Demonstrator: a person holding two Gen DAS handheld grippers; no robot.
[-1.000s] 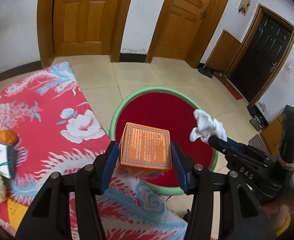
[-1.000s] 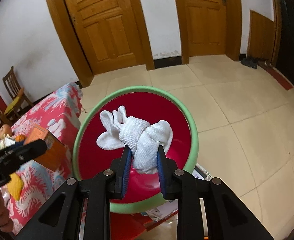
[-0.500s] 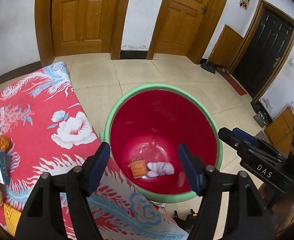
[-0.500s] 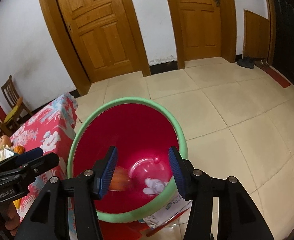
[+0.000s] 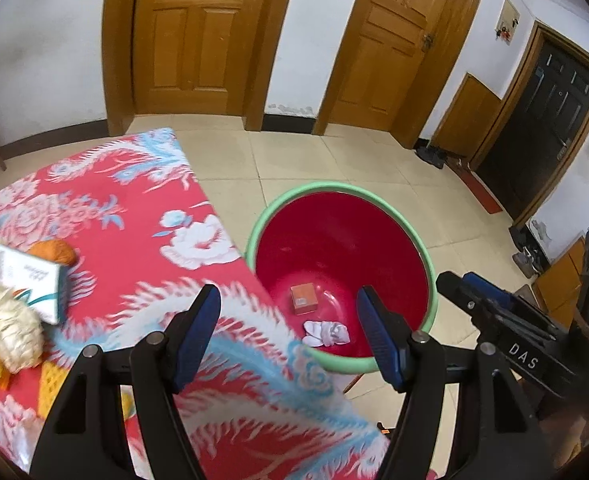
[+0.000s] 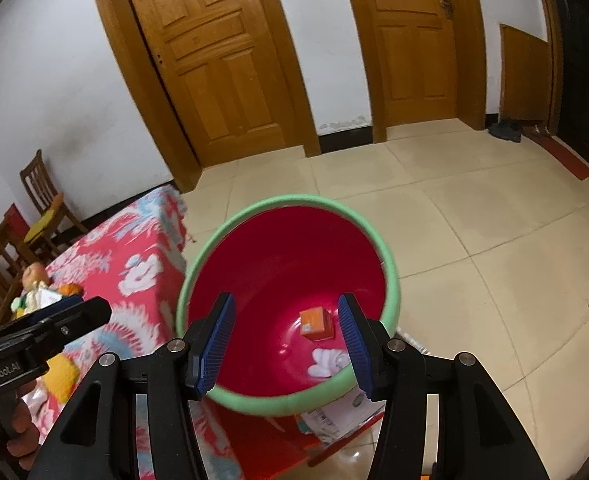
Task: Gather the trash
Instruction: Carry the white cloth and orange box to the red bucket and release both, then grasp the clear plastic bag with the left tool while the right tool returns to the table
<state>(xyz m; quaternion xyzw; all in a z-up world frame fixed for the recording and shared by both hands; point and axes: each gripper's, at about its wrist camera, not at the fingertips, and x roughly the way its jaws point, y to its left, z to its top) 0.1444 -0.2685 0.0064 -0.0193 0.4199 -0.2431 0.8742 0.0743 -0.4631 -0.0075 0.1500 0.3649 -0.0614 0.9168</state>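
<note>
A red bin with a green rim (image 5: 431,280) (image 6: 392,280) stands on the floor beside the table. An orange box (image 5: 304,299) (image 6: 315,322) and a white crumpled cloth (image 5: 326,333) (image 6: 328,362) lie on its bottom. My left gripper (image 5: 288,336) is open and empty, above the table edge and the bin's left side. My right gripper (image 6: 286,346) is open and empty, above the bin's near rim. Each gripper shows in the other's view, the right one (image 5: 494,316) at the right and the left one (image 6: 46,324) at the left.
A table with a red floral cloth (image 5: 126,240) (image 6: 134,256) holds a white carton (image 5: 30,280), an orange ball (image 5: 56,252) and a cream fluffy item (image 5: 10,328). Papers (image 6: 334,416) lie under the bin. Wooden chairs (image 6: 42,208) stand far left. Tiled floor lies beyond.
Both grippers opened and dropped the orange box and the white cloth into the bin. Since half a second ago both have drawn back slightly, the left one over the table edge.
</note>
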